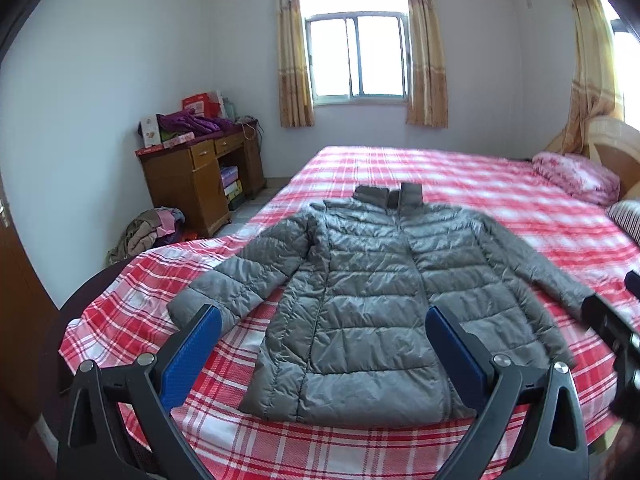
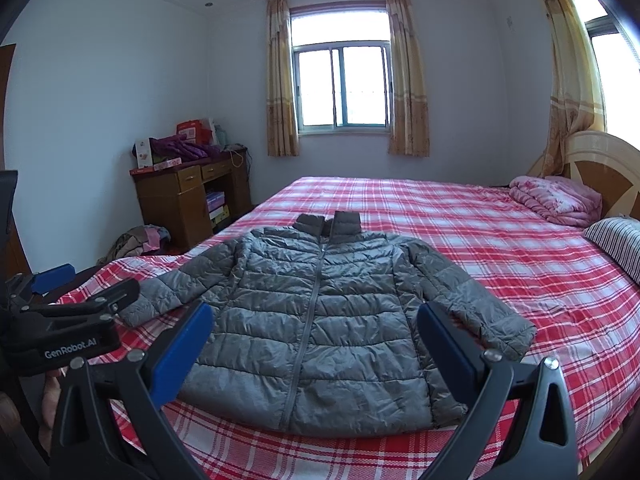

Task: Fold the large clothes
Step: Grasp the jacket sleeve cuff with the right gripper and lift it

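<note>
Wooden desk [image 2: 188,196], curtained window [image 2: 340,84], pink quilt [image 2: 558,198], striped pillow [image 2: 618,242].

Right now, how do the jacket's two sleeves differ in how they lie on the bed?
The left sleeve of the grey quilted puffer jacket angles well out from the body, showing red plaid sheet between; the right sleeve runs closer alongside it. The left cuff lies near the bed's edge; the right cuff lies well onto the sheet. Both lie flat, unfolded.

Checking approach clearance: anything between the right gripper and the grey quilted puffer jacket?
Nothing. In the right wrist view, the open right gripper hovers over the grey quilted puffer jacket, which lies flat on the red plaid bedsheet.
</note>
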Demonstrator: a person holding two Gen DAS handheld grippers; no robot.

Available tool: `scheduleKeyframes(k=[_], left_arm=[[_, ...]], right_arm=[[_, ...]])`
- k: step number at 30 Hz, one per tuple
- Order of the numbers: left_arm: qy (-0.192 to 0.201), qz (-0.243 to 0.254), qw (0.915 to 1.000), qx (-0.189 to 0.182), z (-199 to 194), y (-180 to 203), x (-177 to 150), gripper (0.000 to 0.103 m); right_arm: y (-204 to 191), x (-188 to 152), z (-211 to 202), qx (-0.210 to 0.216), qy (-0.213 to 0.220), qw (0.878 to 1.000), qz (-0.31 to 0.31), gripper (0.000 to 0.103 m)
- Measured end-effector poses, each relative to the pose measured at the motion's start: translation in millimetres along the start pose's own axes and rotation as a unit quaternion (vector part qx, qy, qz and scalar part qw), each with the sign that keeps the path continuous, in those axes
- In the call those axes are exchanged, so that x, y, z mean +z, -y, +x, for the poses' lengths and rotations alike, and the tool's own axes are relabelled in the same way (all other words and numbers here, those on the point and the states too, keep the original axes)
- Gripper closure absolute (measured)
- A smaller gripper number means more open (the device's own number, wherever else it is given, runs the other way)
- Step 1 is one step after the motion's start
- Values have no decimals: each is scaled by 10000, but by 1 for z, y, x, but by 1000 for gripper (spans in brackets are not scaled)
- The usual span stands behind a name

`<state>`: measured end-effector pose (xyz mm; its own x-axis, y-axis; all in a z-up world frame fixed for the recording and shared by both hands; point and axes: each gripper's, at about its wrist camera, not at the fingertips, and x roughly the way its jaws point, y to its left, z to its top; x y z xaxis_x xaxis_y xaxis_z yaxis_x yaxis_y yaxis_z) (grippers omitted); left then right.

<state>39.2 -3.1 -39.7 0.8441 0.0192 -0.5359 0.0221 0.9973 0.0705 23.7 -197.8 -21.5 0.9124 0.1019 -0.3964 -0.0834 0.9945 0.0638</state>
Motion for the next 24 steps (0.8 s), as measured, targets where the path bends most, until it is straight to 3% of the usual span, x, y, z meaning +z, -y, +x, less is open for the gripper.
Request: scheduleKeyframes(k=[9,20,24], left_arm=[[-639,229,9977,-31,91,11,-6,1],[-864,456,9950,202,190,27,3,1],[-928,364,9940,444,226,24,4,1]], right_arm=[[100,-30,69,-861,-831,9895,816,0],[234,-66,120,-1940,-1484,9505,1923,0],[278,-75,136,-2110,-1591,9362,2315,7]])
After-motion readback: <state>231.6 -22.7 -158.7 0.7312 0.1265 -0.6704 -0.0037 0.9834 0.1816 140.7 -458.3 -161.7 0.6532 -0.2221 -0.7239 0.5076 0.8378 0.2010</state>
